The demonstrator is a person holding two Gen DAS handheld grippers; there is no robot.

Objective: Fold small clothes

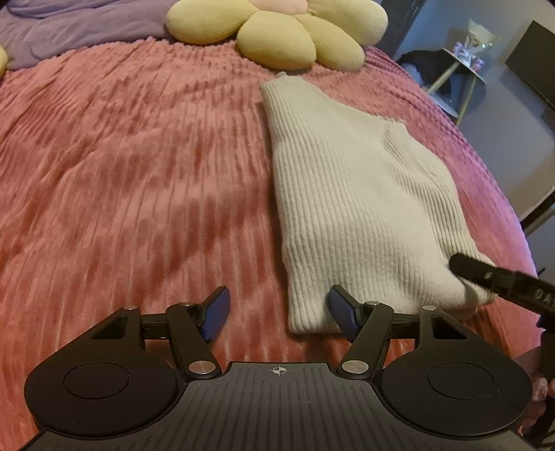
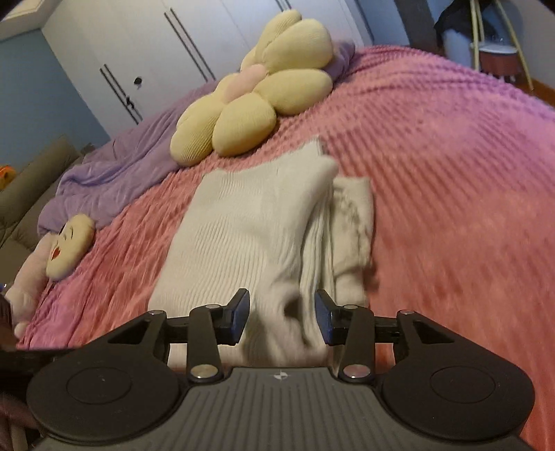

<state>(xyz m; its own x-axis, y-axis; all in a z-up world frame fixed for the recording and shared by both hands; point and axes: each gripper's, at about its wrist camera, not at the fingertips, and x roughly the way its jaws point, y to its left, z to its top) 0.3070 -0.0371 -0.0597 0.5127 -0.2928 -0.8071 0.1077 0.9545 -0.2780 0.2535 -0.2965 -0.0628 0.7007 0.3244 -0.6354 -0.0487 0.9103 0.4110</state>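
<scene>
1. Here the cream ribbed sweater [image 1: 350, 194] lies folded flat on the pink ribbed blanket [image 1: 138, 166]; its long axis runs from the near edge of the bed away toward the yellow flower pillow [image 1: 277, 31], with a narrower end pointing at that pillow.
2. In the right wrist view the sweater [image 2: 249, 222] shows a folded flap and a second layer sticking out along its right side; the picture is blurred there.
3. The blanket covers a bed, with a purple sheet [image 2: 114, 166] beyond it, a small face-shaped plush [image 2: 69, 246] at the left edge, and white wardrobe doors [image 2: 166, 55] behind.
4. The left gripper [image 1: 279, 314] is tilted down over the sweater's near left corner, jaws wide apart and holding nothing; its right pad sits over the hem.
5. The right gripper [image 2: 282, 317] points down at the near edge, jaws partly apart with bunched knit between them; the pads do not clearly pinch it.
</scene>
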